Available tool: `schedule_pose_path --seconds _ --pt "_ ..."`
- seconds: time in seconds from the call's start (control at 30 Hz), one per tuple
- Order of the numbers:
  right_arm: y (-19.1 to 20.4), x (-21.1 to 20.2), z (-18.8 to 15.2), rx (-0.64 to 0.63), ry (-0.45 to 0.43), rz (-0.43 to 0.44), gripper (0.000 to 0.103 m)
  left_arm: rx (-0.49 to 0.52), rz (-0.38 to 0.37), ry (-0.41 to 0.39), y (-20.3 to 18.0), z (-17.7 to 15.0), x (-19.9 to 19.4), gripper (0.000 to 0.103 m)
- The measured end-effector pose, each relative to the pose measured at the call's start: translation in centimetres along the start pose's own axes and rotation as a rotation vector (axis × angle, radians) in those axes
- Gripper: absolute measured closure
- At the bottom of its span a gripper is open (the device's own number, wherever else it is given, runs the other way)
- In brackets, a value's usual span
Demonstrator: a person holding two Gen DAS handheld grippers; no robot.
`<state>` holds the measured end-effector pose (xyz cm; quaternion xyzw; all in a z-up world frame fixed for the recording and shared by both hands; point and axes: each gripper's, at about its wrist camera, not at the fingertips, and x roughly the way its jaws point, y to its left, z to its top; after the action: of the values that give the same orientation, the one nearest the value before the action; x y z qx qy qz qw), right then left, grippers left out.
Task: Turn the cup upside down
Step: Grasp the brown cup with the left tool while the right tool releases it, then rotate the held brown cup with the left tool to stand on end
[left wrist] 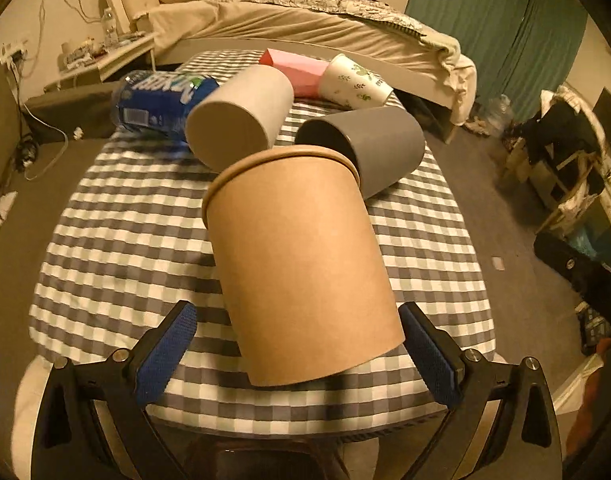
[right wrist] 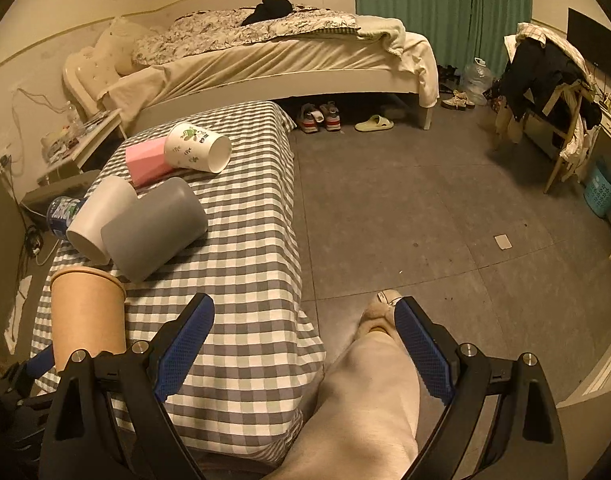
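The left wrist camera looks forward and down along the checked tabletop (left wrist: 117,240) from its near end, very close to the brown paper cup (left wrist: 301,264). The right wrist camera sits further right and higher, over the tabletop's edge and the floor (right wrist: 425,208). Both views share the cups and the bed (right wrist: 265,64) behind.

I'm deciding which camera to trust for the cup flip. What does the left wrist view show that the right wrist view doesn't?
Only the left wrist view: the left hand-held gripper, open around the brown paper cup, with a gap at the left pad.

Only the right wrist view: the right hand-held gripper, open and empty, the person's leg, and shoes under the bed.

Both: the brown cup, dark grey cup, light grey cup, leaf-print cup, pink box, blue-labelled bottle, checked cloth.
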<state>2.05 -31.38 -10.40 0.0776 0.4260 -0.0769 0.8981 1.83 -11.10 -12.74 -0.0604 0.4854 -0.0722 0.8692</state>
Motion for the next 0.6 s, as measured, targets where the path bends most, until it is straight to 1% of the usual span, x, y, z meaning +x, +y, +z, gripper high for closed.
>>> schedule_pose_path --seconds 0.03,0.07,0.17,0.27,0.4,0.47,0.6 --pt "0.1 0.1 0.0 -0.003 0.005 0.001 0.011 0.001 -0.007 -0.001 0.0 0.0 0.0 0.010" --pt "0.1 0.2 -0.1 -0.005 0.008 -0.001 0.011 0.008 -0.016 0.002 0.0 0.0 0.0 0.018" --pt "0.3 0.2 -0.2 -0.009 0.013 0.000 0.011 0.037 -0.024 0.006 -0.2 -0.1 -0.3 0.018" --pt "0.6 -0.1 -0.1 -0.017 0.008 0.000 0.011 0.040 -0.033 0.008 0.0 -0.2 -0.9 0.018" --pt "1.3 -0.6 0.1 -0.029 -0.003 0.001 0.011 0.069 -0.025 -0.024 0.6 0.0 -3.1 0.018" --pt "1.7 -1.0 0.1 -0.036 -0.010 0.003 0.011 0.070 -0.017 -0.041 1.1 0.2 -3.9 0.018" --pt "2.5 -1.3 -0.1 -0.044 -0.012 0.016 0.011 0.048 -0.003 -0.051 2.1 0.8 -4.7 0.019"
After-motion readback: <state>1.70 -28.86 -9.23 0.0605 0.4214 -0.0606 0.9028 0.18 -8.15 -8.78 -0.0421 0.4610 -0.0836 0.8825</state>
